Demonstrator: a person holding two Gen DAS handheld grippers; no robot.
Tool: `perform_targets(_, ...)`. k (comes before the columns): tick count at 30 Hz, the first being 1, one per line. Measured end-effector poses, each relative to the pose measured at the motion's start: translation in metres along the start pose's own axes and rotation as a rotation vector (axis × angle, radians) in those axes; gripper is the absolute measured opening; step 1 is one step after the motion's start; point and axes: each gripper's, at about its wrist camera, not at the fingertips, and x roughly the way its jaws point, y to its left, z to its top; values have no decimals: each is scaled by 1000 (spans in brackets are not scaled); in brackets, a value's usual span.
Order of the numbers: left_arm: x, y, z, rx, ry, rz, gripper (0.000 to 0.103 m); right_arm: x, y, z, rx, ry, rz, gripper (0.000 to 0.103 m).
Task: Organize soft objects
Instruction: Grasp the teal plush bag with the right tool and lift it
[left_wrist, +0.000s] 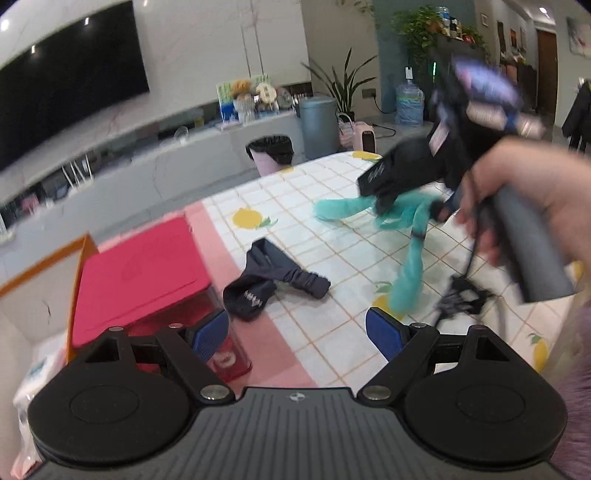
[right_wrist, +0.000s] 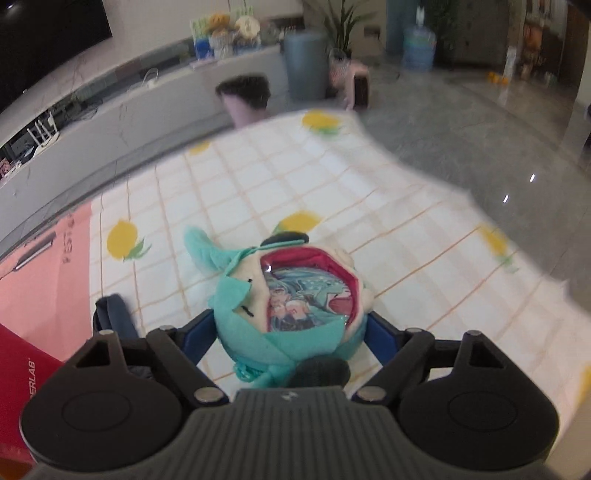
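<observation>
Right hand-held gripper (right_wrist: 291, 325): teal plush toy (right_wrist: 284, 295) sits between its blue pads, which press on both flanks of the round body. A grip, in my reading, taken across the widest part so the soft body does not slip. From the left wrist view the toy hangs under that gripper above the worktop (left_wrist: 332, 206), teal limbs trailing down toward the cloth; lifted clear, probably for carrying to storage.

Left hand-held gripper (left_wrist: 297, 332): jaws spread wide, nothing between them. It hovers low over the worktop, aimed toward the dark sock (left_wrist: 273, 280), which lies crumpled on the worktop just beside the red box (left_wrist: 140, 266). Likely the next pick, hence the wide stance.

Red box: lid shut, at the worktop's edge, well apart from the plush toy. Whether it is the intended container I cannot tell.

The person's hand (left_wrist: 517, 195) grips the right tool's handle.
</observation>
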Motion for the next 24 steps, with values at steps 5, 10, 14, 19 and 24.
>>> perform_targets(5,29,-25,9,-1,16,36,99,-39,-5,4,-119,-100,-113,83)
perform_targets(10,64,-30,17,-104,50,12,99,-41,-20,2,-104,-74,-68,83)
perform_targets(14,85,-26,23,-193,61,-13,99,-36,-21,0,-103,-62,-35,81)
perform_targets(19,77,-14,20,-258,103,-153,98,-27,-33,1,-44,-65,-43,68)
perform_targets(24,37,-11,11,-159,74,-199,97,-14,-46,0,15,-24,-112,58)
